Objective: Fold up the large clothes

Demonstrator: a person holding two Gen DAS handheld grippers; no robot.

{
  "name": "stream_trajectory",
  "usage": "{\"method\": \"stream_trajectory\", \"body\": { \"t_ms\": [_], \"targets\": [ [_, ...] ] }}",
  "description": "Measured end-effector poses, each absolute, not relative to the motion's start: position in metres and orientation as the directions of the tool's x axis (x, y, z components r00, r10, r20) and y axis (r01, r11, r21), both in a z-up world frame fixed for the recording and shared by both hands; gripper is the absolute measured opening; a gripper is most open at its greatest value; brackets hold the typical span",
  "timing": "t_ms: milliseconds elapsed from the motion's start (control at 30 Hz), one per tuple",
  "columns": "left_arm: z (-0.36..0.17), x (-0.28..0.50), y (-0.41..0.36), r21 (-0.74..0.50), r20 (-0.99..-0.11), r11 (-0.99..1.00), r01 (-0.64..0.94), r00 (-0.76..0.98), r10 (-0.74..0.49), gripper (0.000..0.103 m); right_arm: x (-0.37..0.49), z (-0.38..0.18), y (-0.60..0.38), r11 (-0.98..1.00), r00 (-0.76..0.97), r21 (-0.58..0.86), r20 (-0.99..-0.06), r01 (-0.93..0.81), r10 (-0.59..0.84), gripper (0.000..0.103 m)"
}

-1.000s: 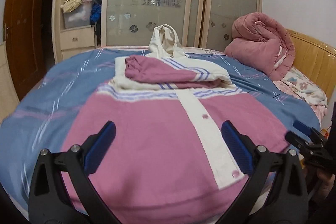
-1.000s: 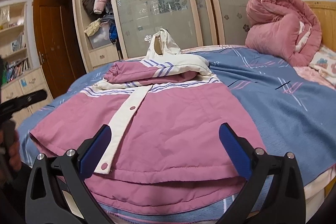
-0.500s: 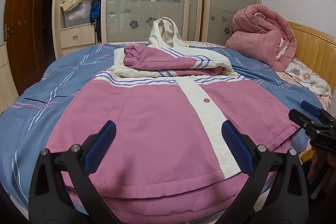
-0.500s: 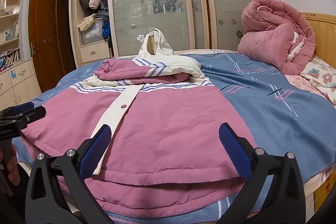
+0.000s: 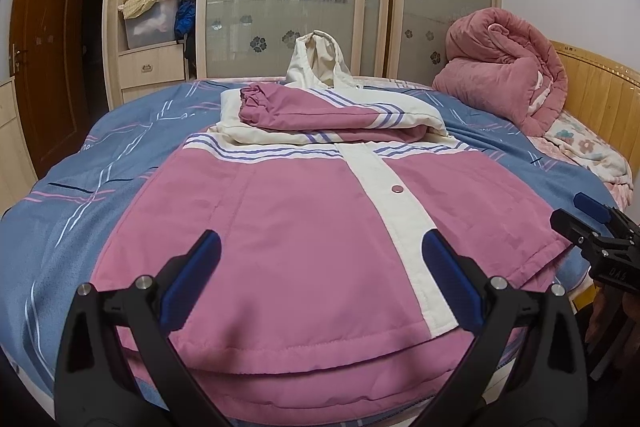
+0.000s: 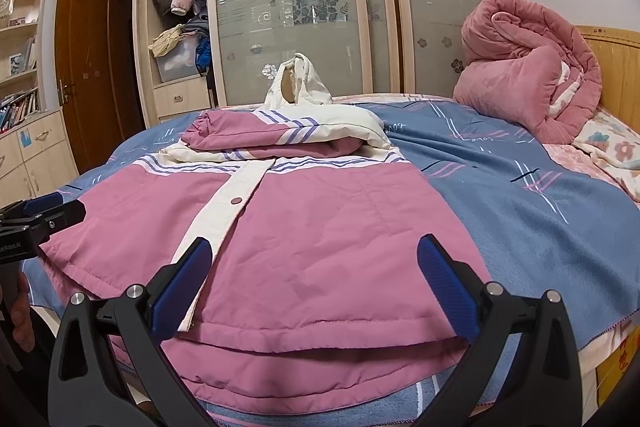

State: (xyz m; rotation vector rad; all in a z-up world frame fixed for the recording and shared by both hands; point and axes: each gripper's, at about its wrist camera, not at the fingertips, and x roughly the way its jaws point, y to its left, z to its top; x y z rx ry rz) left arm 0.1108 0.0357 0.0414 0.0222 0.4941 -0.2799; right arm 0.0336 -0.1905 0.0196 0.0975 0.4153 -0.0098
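Spread wide on both sides, the blue-padded fingers of my left gripper are gripping nothing, and I am holding them just above the near hem of the pink jacket. I am seeing the same on my right gripper: its fingers are standing apart, hovering over the hem with no cloth between them. That jacket is lying front up on the blue bedspread, its white snap placket running toward me, its sleeves folded across the chest in a stack and its white hood standing up at the far end. Beside the wooden headboard a rolled pink quilt is sitting well apart from the jacket. Behind the bed, frosted wardrobe doors are closing off the view
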Motion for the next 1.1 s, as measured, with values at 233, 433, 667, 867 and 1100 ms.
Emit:
{"method": "stream_trajectory", "body": {
  "t_ms": [233, 433, 667, 867, 1100],
  "targets": [
    [0.041, 0.111, 0.035, -0.037, -0.467, 0.963, 0.267, 0.847, -0.253, 0.101, 0.032, 0.020, -0.192, 0.994, 0.917, 0.104, -0.399, 0.025, 0.018, 0.102],
    [0.069, 0.136, 0.028, -0.098, -0.484, 0.951, 0.292, 0.822, -0.302, 0.101, 0.032, 0.020, -0.195, 0.991, 0.921, 0.127, -0.390, 0.031, 0.021, 0.102],
    [0.148, 0.196, -0.010, -0.024, -0.370, 0.931, 0.365, 0.862, -0.347, 0.101, 0.052, 0.028, -0.199, 0.983, 0.896, 0.174, -0.444, 0.051, 0.032, 0.102],
    [0.089, 0.237, 0.001, -0.022, -0.355, 0.951, 0.307, 0.887, -0.294, 0.101, 0.097, 0.080, -0.179, 0.999, 0.887, 0.032, -0.461, 0.032, -0.014, 0.102],
    [0.088, 0.268, 0.012, -0.086, -0.388, 0.941, 0.327, 0.859, -0.334, 0.101, 0.215, 0.149, -0.164, 0.992, 0.888, 0.108, -0.448, -0.064, 0.106, 0.102]
  ]
}}
